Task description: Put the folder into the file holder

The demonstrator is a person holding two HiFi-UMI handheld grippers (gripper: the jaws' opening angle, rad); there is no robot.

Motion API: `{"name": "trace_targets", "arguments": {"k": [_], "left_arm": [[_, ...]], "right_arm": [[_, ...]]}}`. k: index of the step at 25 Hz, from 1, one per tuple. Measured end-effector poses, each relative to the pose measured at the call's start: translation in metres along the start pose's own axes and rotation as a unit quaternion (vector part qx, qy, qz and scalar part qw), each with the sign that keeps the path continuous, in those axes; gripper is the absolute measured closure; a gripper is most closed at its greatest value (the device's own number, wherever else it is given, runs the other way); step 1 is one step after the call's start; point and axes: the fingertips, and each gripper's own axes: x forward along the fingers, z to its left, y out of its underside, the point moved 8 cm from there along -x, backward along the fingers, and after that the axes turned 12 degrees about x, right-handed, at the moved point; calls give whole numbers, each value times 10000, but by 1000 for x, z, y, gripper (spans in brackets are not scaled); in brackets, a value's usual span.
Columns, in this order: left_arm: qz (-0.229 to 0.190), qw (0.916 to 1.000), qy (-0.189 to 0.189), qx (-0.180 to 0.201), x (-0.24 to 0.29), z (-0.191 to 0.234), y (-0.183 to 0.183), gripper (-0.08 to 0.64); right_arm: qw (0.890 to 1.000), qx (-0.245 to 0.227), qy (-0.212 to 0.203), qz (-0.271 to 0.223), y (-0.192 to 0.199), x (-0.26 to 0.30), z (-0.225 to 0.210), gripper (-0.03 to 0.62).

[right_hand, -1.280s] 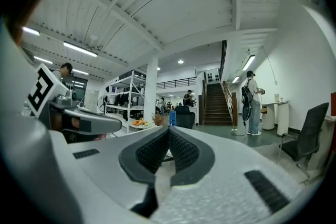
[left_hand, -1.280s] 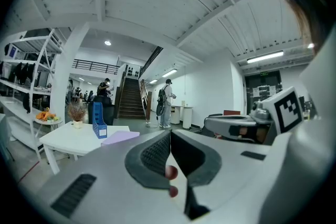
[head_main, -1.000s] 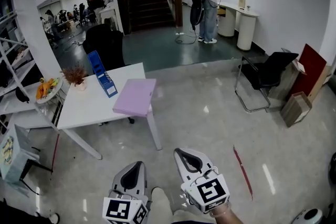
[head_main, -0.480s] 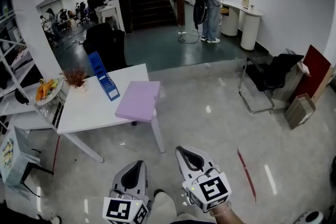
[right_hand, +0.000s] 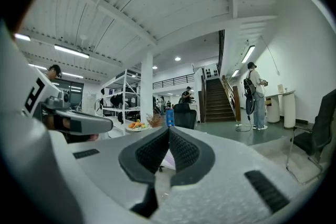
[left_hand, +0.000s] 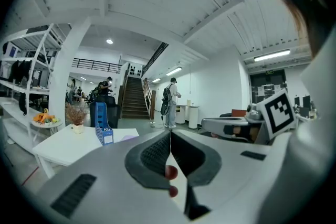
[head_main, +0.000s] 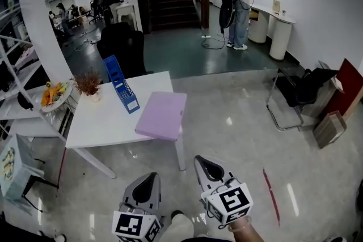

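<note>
A flat purple folder (head_main: pixel 161 116) lies on the near right corner of the white table (head_main: pixel 102 122), overhanging its edge a little. The blue file holder (head_main: pixel 121 85) stands upright behind it, toward the table's middle. Both grippers are low in the head view, well short of the table and over the floor. My left gripper (head_main: pixel 151 177) is shut and empty, and so is my right gripper (head_main: pixel 201 160). The left gripper view shows its jaws (left_hand: pixel 170 136) closed, with the file holder (left_hand: pixel 101 120) and the table (left_hand: pixel 58 141) ahead on the left. In the right gripper view the jaws (right_hand: pixel 169 131) meet, the holder (right_hand: pixel 170 117) far beyond them.
A small dried plant in a pot (head_main: pixel 89 88) stands at the table's back left. A white shelf with a fruit plate (head_main: pixel 54 94) is left of the table. Black chairs (head_main: pixel 122 48) stand behind it, another chair (head_main: pixel 300 93) and boxes (head_main: pixel 332 127) at right. People stand far back.
The table with the folder and holder has come nearer and lower in the head view as I walk toward it. Both grippers stay shut, carried forward together.
</note>
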Motion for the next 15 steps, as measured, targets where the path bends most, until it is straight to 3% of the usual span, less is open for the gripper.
{"name": "trace_targets", "arguments": {"k": [15], "left_arm": [[-118,9995,303,32,49,93,3,555]], "right_arm": [[9998,-25,213,55,-8,103,13,591]]}}
